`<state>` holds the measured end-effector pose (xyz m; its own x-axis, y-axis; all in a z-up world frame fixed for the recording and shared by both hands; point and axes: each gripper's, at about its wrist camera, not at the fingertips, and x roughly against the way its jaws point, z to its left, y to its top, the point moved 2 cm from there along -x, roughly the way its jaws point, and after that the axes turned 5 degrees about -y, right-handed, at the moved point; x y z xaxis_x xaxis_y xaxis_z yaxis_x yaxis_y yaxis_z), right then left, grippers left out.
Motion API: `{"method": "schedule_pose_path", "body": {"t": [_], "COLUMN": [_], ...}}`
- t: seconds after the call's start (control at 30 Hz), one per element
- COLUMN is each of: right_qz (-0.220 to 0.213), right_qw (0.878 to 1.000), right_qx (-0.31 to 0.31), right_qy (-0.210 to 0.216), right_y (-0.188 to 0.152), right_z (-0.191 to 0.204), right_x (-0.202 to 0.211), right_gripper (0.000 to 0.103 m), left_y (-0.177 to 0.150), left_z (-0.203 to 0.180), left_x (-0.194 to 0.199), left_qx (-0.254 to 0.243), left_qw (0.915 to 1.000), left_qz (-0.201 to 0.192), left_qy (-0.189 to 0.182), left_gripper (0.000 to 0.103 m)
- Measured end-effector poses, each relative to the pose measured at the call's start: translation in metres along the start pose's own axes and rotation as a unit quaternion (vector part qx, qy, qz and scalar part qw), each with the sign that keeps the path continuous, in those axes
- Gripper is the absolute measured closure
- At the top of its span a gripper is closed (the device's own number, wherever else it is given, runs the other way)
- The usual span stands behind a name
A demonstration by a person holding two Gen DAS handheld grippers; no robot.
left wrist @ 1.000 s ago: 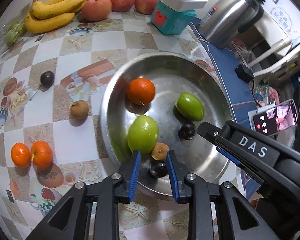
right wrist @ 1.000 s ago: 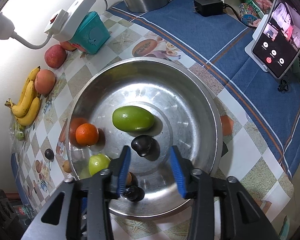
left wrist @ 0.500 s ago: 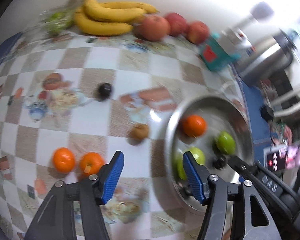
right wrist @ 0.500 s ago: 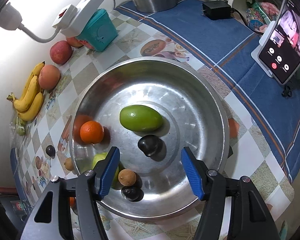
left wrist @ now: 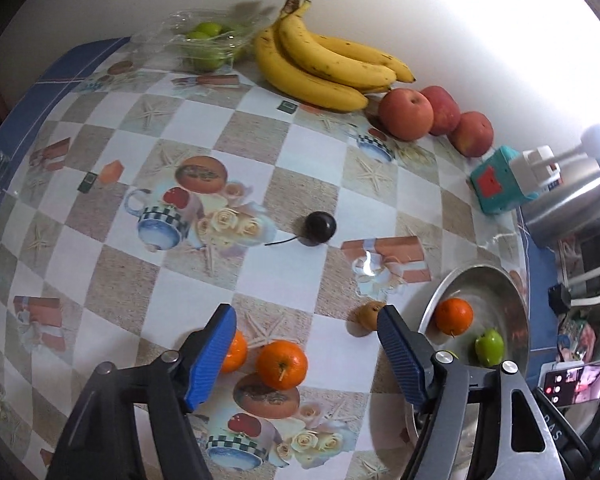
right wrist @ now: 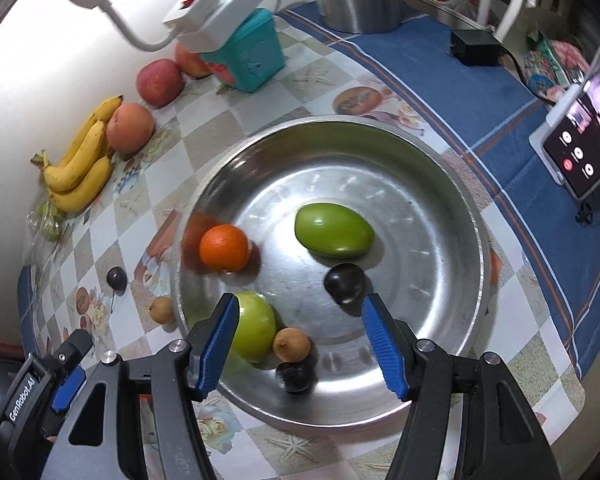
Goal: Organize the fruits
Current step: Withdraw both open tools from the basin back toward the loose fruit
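1. Right wrist view showed six fruits inside the bowl: two green, one orange, two dark, one brown.
2. Left wrist view alone showed two oranges outside the bowl.
3. Left tongs and right tongs gaped wide, empty.

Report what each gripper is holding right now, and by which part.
Nothing is held. The left gripper is open above the two oranges on the table; the right gripper is open over the steel bowl.
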<state>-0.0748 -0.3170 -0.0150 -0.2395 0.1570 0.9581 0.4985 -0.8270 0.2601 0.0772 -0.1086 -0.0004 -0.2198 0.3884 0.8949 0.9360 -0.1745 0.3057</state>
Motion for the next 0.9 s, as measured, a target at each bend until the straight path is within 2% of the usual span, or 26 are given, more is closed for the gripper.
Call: {"method": "schedule_pose_path", "body": {"t": [0.1, 0.2, 0.37, 0.43, 0.9], "right_qz": [-0.002, -0.004, -0.007, -0.010, -0.045], "right_qw": [1.000, 1.000, 0.999, 0.999, 0.996], "right_qx": [0.013, 0.024, 0.035, 0.037, 0.078], "right_qy": [0.002, 0.004, 0.008, 0.008, 0.024], "right_y": [-0.001, -0.003, -0.005, -0.005, -0.010], "right_z": [0.008, 0.014, 0.020, 0.022, 0.046], "right_x": [0.001, 0.001, 0.001, 0.002, 0.009], "right_gripper": [0.038, 0.026, 0.024, 0.010, 0.009], "left_y": [0.000, 0.001, 0.002, 0.002, 0.012], "left_z": [0.004, 0.006, 0.012, 0.015, 0.033], "left_x": [0.000, 0.002, 0.003, 0.004, 0.024], "left_qx": [0.006, 0.010, 0.015, 0.015, -0.027], "left_qw": [1.0000, 0.9999, 0.9997, 0.9995, 0.9950], "left_qz": [-0.001, -0.004, -0.011, -0.015, -0.056], "left_qy": [0.001, 0.003, 0.015, 0.023, 0.079], "left_gripper": [0.024, 0.017, 0.001, 0.000, 0.000]}}
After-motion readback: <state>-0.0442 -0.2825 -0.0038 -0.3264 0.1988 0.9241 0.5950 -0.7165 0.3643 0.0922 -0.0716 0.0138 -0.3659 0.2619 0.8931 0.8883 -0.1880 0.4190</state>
